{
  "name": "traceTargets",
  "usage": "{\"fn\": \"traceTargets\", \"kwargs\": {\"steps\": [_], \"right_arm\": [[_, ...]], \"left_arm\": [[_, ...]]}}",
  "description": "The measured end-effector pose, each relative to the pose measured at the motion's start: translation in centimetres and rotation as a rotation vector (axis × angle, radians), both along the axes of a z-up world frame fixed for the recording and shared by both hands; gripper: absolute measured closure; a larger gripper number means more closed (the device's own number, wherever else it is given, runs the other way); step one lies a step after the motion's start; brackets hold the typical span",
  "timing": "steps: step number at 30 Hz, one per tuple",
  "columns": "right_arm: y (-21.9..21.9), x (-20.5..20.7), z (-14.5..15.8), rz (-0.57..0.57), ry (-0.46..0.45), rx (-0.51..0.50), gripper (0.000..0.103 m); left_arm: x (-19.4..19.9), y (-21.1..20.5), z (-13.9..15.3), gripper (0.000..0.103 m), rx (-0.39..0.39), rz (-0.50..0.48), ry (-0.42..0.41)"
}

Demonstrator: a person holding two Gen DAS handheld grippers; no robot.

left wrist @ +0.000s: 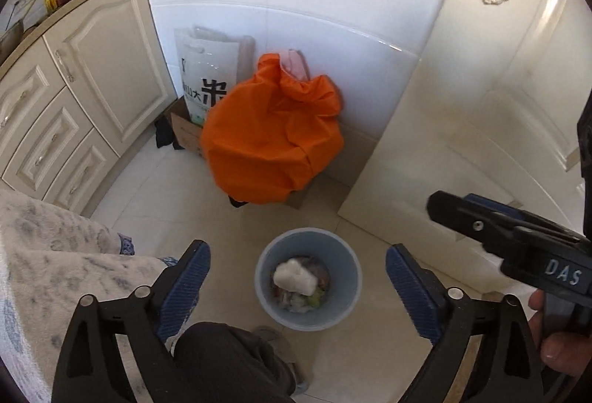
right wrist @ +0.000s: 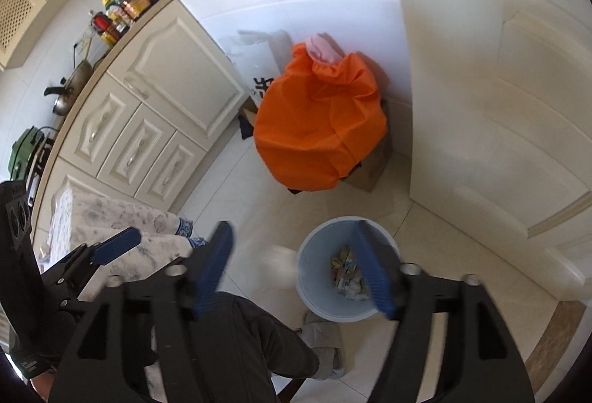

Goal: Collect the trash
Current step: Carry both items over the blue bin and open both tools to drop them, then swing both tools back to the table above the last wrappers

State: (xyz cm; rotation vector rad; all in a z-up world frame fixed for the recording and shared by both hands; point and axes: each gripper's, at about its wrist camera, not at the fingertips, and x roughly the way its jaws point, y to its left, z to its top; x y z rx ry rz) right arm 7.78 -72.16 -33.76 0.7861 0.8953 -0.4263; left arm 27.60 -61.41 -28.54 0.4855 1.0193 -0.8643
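A pale blue bin stands on the tiled floor, with mixed scraps at its bottom. My left gripper hangs above it, open, its blue pads wide apart. A white wad shows over the bin's mouth and touches neither pad. In the right wrist view my right gripper is open above the bin. There a blurred white shape floats between its fingers, left of the rim. Wrappers lie inside the bin. The right gripper's fingers reach in at the right edge of the left wrist view.
An orange bag sits on a cardboard box against the wall, beside a printed white sack. Cream cabinets run along the left, and a cream door is on the right. A dark trouser leg, a slipper and a patterned cloth are near.
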Motion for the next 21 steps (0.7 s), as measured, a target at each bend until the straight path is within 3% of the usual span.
{"fn": "traceTargets", "kwargs": {"steps": [2,6,14,21], "right_arm": [[-0.1,-0.3,0.3,-0.023,0.003,-0.012,0.010],[-0.1,-0.3,1.1,-0.037,0.001,-0.026,0.000],[1.6,1.0,4.1,-0.020,-0.025,-0.066,0.000],[4.9,2.9,8.2,0.031,-0.085,-0.116,0.000]], "left_arm": [[-0.4,0.4,0.3,0.007,-0.001,0.015,-0.015],[-1.0,2.0,1.1,0.002,0.001,0.050,-0.087],[-3.2,6.5,5.7,0.001,-0.103,0.100,-0.148],[-4.0,13.4,9.9,0.001,-0.195,0.164,-0.168]]}}
